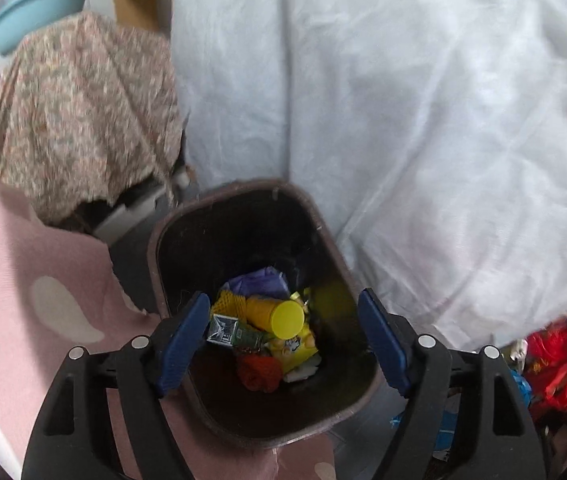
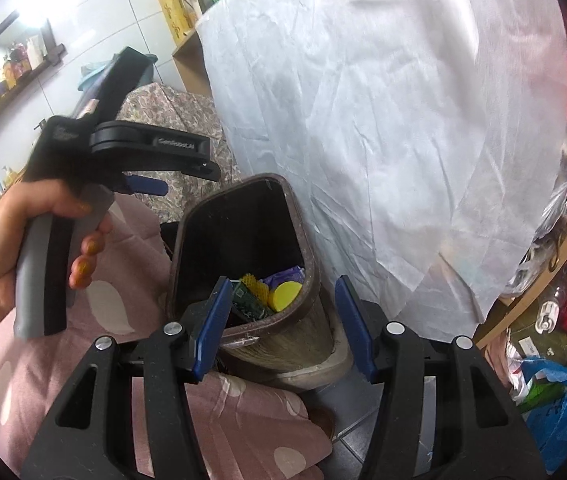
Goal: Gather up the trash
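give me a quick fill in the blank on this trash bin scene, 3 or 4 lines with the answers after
1. The round plastic cap lying among the trash in the dark brown plastic bin is coloured ____.
2. Nothing sits between the blue pads of the left gripper, so its jaws are ____.
3. The pink cloth with pale spots lies on the ____ side of the bin in the left wrist view.
4. The crumpled net-like trash at the bottom of the pile is coloured ____.

Missing words: yellow; open; left; red
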